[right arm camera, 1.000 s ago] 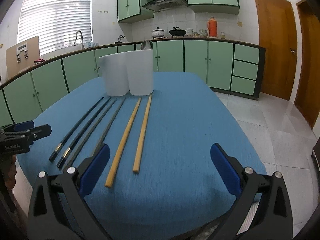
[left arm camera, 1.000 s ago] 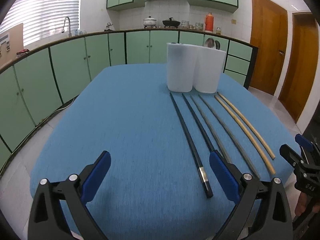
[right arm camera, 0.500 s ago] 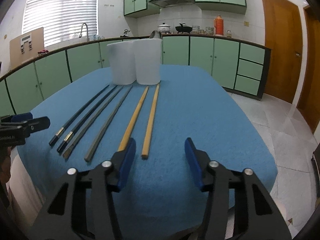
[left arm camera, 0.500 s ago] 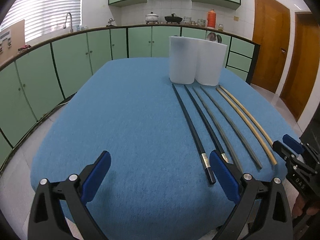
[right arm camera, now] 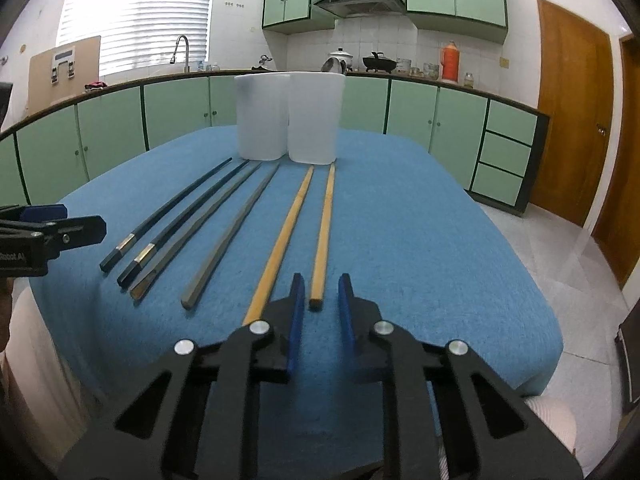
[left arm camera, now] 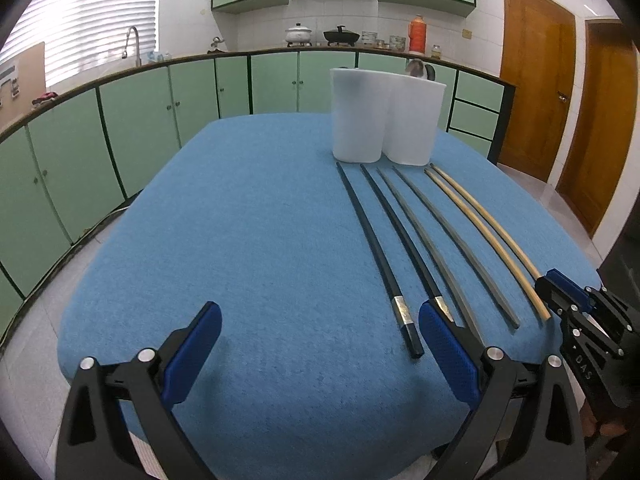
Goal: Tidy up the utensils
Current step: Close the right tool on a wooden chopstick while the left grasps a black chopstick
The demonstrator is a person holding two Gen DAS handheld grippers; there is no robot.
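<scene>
Six chopsticks lie side by side on the blue tablecloth [left arm camera: 248,240], tips pointing at the two white holder cups [right arm camera: 288,116] that stand touching each other at the far end. From left in the right wrist view: two black chopsticks [right arm camera: 168,216] with silver bands near the butt ends, two grey chopsticks [right arm camera: 232,224], two bamboo chopsticks [right arm camera: 324,228]. A spoon bowl [right arm camera: 333,65] sticks up behind the cups' rims; which cup it sits in is unclear. Right gripper [right arm camera: 319,288] hangs low over the near table edge, jaws closing and now narrow, blue pads either side of the butt end of the rightmost bamboo stick but not visibly pressing it; the other bamboo stick passes just left of the left pad. Left gripper [left arm camera: 318,336] is spread wide over the near left part of the cloth, nothing between its pads, its right pad just beside the butt ends of the black pair. Green kitchen cabinets [left arm camera: 132,120] and wooden doors [left arm camera: 536,92] are behind.
</scene>
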